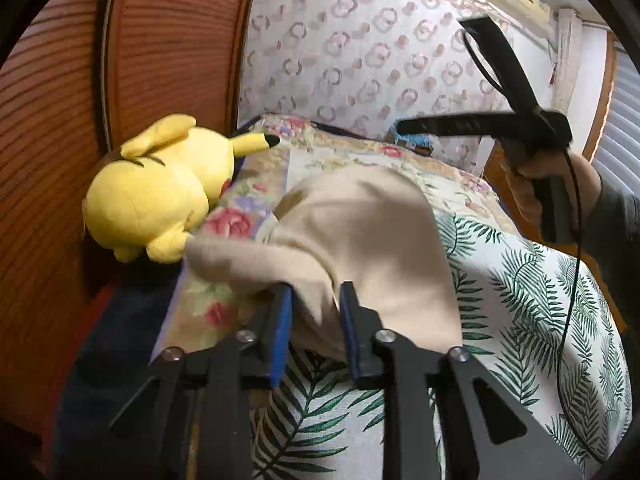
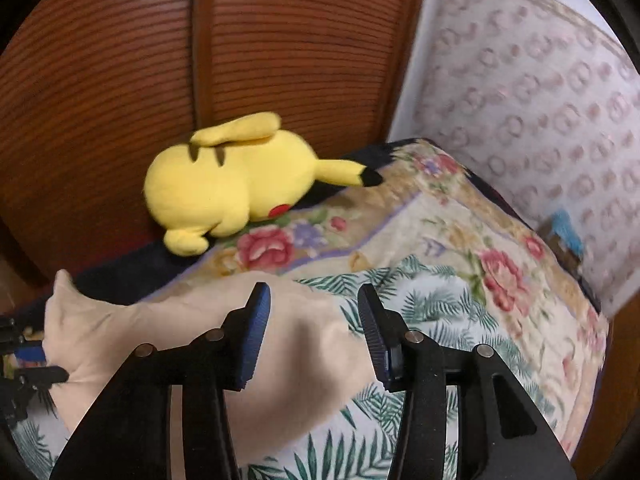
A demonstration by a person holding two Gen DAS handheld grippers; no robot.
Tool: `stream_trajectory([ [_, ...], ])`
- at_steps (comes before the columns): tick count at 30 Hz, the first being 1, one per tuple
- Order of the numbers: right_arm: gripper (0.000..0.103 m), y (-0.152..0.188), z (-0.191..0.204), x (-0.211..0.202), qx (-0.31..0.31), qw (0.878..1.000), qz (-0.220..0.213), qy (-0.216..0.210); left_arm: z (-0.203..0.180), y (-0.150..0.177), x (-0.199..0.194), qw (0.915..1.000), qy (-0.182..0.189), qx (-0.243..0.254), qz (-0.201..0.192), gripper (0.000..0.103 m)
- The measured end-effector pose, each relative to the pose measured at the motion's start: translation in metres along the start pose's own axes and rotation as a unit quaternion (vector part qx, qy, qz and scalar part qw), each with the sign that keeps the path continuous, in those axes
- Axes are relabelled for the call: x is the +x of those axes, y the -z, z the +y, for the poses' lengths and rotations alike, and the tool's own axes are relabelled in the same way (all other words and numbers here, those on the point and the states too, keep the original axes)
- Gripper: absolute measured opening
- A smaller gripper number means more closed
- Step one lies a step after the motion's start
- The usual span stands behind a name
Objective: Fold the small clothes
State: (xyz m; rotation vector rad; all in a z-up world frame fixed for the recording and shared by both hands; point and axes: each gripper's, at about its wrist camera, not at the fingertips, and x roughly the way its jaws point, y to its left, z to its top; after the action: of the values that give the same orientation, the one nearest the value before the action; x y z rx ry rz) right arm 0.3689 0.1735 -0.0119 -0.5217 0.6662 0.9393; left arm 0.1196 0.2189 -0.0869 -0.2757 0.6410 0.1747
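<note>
1. Left wrist view: the left gripper (image 1: 316,292) stands partly parted, a fold of the beige garment (image 1: 360,232) lying between its blue-padded fingers (image 1: 282,320); I cannot tell whether the pads press it.
2. Right wrist view: the right gripper (image 2: 314,296) has its ribbed blue pads apart, the soft, matte cloth under them and nothing pinched.
3. The one garment lies rumpled on a leaf-print sheet (image 1: 520,300), which overlaps a floral quilt (image 2: 440,216).
4. One yellow plush toy (image 2: 228,188), rounded and fuzzy with a black-tipped ear, lies face down at the quilt's far edge, beside two ribbed wooden doors (image 2: 300,40).
5. A hand (image 1: 536,192) grips the right tool's black handle; a thin cable hangs from it.
6. No lettering is readable anywhere; the wallpaper (image 1: 360,48) bears ring motifs.
</note>
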Motion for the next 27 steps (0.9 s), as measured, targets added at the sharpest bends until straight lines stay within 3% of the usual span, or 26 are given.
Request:
stream_trajectory([
  [8, 0.046, 0.044, -0.006, -0.071, 0.066, 0.997, -0.041, 0.024, -0.022, -0.015, -0.034, 0.9984, 0.004, 0.042, -0.039, 0.055],
  [17, 0.047, 0.113, 0.007, -0.165, 0.129, 0.987, -0.08, 0.049, -0.068, -0.019, -0.061, 0.9946, 0.017, 0.083, -0.059, 0.056],
  [21, 0.056, 0.142, 0.014, -0.199, 0.15, 0.982, -0.091, 0.071, -0.089, -0.014, -0.067, 0.9938, 0.013, 0.097, -0.052, 0.056],
  [25, 0.06, 0.169, 0.022, -0.228, 0.165, 0.977, -0.099, 0.095, -0.109, -0.005, -0.073, 0.9926, 0.038, 0.105, -0.047, 0.056],
  [27, 0.067, 0.182, 0.027, -0.241, 0.172, 0.975, -0.103, 0.1, -0.118, -0.002, -0.076, 0.9917, 0.042, 0.112, -0.047, 0.056],
])
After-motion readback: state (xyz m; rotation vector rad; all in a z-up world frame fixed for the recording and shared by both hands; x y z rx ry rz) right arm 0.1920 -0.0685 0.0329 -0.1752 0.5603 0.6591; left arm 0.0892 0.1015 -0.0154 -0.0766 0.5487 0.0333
